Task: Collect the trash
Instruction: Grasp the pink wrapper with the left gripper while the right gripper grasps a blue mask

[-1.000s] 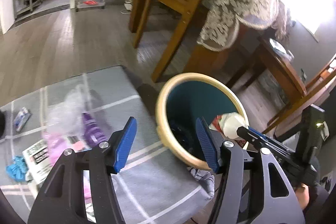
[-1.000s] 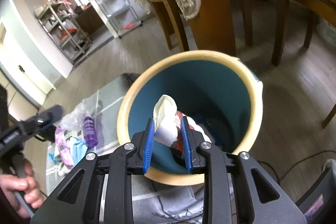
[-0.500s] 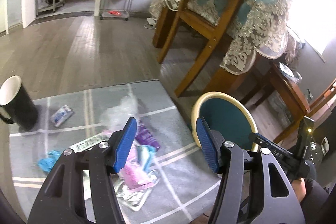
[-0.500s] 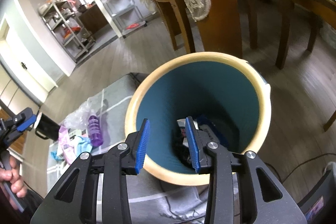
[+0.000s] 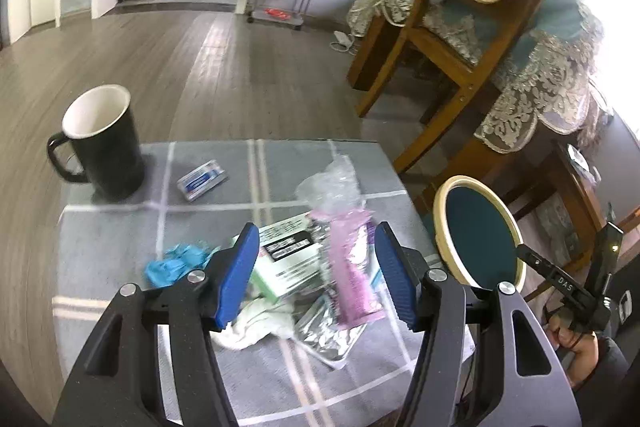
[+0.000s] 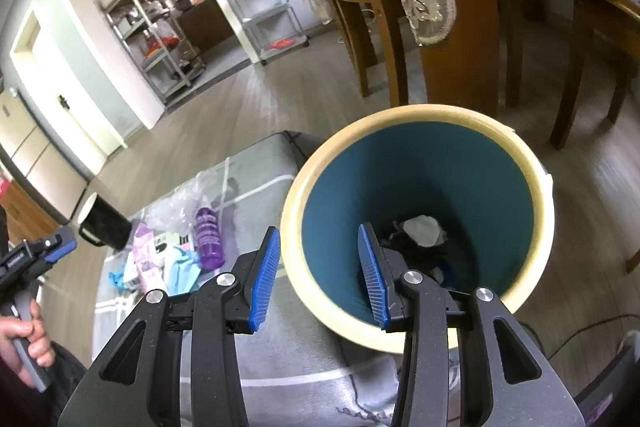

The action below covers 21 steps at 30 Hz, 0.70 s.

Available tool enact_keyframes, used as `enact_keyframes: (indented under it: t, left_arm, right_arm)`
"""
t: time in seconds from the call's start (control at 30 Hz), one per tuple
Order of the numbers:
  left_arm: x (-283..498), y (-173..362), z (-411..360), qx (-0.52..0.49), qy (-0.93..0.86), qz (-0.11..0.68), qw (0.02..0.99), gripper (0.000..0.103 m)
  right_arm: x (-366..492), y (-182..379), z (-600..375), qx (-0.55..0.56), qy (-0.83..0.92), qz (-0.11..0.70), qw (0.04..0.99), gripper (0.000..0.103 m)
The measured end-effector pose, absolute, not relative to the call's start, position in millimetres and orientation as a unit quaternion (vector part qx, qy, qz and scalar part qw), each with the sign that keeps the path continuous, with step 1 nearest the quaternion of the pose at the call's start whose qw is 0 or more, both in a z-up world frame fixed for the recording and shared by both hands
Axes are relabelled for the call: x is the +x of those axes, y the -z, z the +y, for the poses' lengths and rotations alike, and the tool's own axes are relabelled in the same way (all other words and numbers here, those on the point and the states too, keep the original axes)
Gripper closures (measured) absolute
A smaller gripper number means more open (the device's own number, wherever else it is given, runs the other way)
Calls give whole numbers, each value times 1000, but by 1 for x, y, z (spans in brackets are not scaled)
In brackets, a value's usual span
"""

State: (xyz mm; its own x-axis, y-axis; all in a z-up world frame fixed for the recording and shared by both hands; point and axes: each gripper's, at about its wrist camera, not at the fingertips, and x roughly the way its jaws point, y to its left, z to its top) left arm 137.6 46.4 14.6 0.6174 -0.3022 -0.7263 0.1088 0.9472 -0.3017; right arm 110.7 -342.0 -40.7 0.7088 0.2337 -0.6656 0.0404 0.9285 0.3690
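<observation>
Left gripper (image 5: 316,273): jaws wide, empty, above the trash pile (image 5: 320,279) on the grey cloth (image 5: 120,227). Right gripper (image 6: 320,273): jaws wide, empty, straddling the bin (image 6: 420,227) rim. Crumpled white wad (image 6: 421,231), possibly paper, lies inside. Mug (image 5: 102,143) stands apart.

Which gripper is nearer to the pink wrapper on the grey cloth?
Left. The left gripper hangs open directly over the pink wrapper in the trash pile. The right gripper is off to the side, open at the rim of the bin.
</observation>
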Motion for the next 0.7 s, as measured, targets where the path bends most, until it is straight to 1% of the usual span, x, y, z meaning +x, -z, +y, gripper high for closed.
enact_keyframes:
  t: [0.3,0.37,0.47,0.7]
  left_arm:
    - [133,-9,58,-117,104,430,889,44]
    - [134,-7,58,-117,105,434,887,43]
    - [137,-1,56,-114,104,441,884,37]
    - [145,11,31,-108,130,454,875,36]
  right_arm:
    - [113,43,-335,181,-71,384,903,60]
    - [114,43,-331,182,-76,386,901,57]
    - [117,44,-321,182,-91,392,897,54]
    - [125,45,-284,153,-128,404,893,53]
